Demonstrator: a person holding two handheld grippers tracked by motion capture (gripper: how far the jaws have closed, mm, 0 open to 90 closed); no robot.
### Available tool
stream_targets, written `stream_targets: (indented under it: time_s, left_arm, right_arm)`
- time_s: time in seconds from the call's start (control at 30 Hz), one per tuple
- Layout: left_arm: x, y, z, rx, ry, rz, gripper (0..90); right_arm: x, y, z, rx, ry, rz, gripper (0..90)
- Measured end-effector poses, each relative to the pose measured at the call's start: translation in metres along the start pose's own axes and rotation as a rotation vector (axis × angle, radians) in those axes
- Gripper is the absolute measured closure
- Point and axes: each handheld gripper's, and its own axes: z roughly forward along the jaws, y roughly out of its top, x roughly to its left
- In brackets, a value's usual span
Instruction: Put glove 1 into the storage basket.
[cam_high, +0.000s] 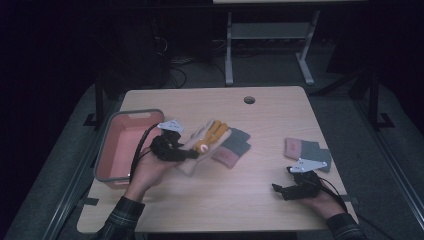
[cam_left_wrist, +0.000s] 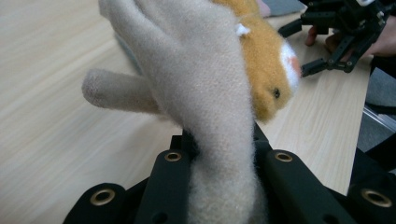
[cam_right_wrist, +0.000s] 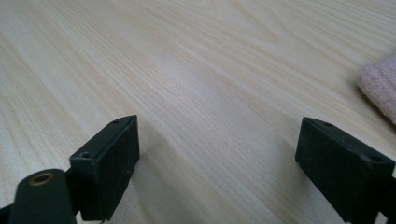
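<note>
My left gripper (cam_high: 187, 154) clamps the cuff of a fuzzy beige glove with an orange plush animal face (cam_left_wrist: 205, 88), lifted off the light wooden table (cam_high: 225, 200) beside a pink plastic bin (cam_high: 120, 145); my right gripper (cam_right_wrist: 217, 163) rests wide apart, empty

room dim | grey floor (cam_high: 350, 107) | white desk frame (cam_high: 270, 35) behind

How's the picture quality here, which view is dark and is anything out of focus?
High view: dim, room behind nearly black, only the table lit, and the glove looks soft. Left gripper view: bright, the glove's fuzz sharp. Right gripper view: evenly lit, the table's far wood grain soft, and the pink cloth at the right edge blurred.
</note>
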Motion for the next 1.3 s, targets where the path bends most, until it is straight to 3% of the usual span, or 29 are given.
stream_targets:
  time_s: [0.23,0.6,0.77,1.0,1.3]
  left_arm:
    - [0.013,-0.005,-0.022,-0.017,0.035,-0.019,76.8]
    - [0.043,-0.022,-0.06,-0.047,0.109,-0.088,76.8]
    - [0.06,-0.035,-0.081,-0.075,0.154,-0.142,76.8]
    - [0.082,-0.055,-0.098,-0.082,0.208,-0.212,76.8]
    - [0.103,-0.071,-0.105,-0.069,0.247,-0.279,76.8]
  right_arm:
    - [0.0,0.0,0.0,0.0,0.001,-0.002,13.2]
    - [0.0,0.0,0.0,-0.001,0.0,-0.005,13.1]
    - [0.0,0.0,0.0,0.0,0.001,-0.001,13.1]
    - [0.0,0.0,0.0,0.0,0.001,-0.002,13.2]
    - [0.0,0.0,0.0,-0.001,0.001,-0.002,13.1]
